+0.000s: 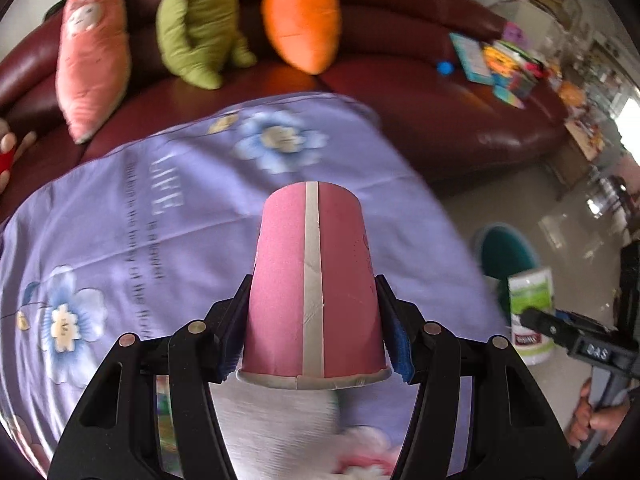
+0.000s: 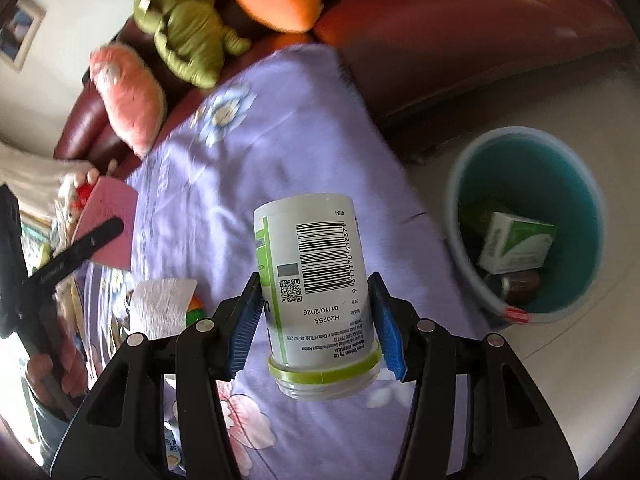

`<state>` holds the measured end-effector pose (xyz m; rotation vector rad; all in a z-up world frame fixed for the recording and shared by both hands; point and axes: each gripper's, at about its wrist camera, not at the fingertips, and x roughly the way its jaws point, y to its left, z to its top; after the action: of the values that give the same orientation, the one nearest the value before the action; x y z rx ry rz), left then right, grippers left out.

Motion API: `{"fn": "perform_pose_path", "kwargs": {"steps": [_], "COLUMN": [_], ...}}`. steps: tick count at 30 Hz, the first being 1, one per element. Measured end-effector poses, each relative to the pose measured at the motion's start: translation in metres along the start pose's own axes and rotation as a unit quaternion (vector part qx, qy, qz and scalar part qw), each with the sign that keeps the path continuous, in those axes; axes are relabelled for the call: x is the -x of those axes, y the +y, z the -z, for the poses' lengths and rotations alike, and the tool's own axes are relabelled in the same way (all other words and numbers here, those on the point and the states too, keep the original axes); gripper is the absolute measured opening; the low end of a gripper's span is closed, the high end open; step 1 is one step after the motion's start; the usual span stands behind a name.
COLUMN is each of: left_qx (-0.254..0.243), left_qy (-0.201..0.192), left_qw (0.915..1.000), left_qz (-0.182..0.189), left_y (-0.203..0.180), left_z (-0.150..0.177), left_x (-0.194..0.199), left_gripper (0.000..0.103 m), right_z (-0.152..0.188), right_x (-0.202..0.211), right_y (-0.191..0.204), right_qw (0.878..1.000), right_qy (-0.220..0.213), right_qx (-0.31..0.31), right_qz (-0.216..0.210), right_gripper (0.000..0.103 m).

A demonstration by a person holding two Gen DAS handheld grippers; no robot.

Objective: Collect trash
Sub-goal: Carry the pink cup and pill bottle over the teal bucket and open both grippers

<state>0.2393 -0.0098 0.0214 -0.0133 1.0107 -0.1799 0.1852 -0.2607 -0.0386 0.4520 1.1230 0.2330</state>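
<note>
Left gripper (image 1: 316, 332): closed on a pink paper cup (image 1: 314, 284), blue pads pressing both sides near the rim; the cup's rim faces the camera and its base points away, above the purple flowered cloth (image 1: 120, 220).
Desk: covered by that cloth; a white crumpled tissue (image 2: 164, 304) lies on it near the left gripper.
Sofa (image 1: 420, 92): dark red, behind the desk, carrying a pink plush (image 1: 92, 60), a green plush (image 1: 196, 24) and an orange carrot plush (image 1: 302, 24).
Right gripper (image 2: 314, 320): closed on a white plastic bottle (image 2: 316, 292) with a green band at its open neck, which faces the camera; barcode label visible, held above the cloth's right part.
Bin (image 2: 472, 184): teal, on the floor just right of the desk, holding a white-and-green box (image 2: 516, 244) and some darker items I cannot make out.
</note>
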Motion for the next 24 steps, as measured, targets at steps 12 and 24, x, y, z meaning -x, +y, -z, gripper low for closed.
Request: {"fn": "perform_pose_path", "kwargs": {"steps": [12,24], "left_qx": [-0.083,-0.112], "left_qy": [0.036,0.076], "left_qw": [0.9938,0.9869], "left_qz": [0.066,0.089], "left_y": [-0.153,-0.23], "left_z": [0.004,0.003], "left_x": [-0.035,-0.087], "left_gripper": [0.059,0.059], "right_z": [-0.014,-0.028], "right_x": [0.09,0.066], "right_y": [-0.131,-0.201], "right_qw": [0.989,0.984], "right_qy": [-0.095,-0.084], "right_qx": [-0.104,-0.143], "right_qz": [0.038,0.064], "right_gripper": [0.051,0.052]}}
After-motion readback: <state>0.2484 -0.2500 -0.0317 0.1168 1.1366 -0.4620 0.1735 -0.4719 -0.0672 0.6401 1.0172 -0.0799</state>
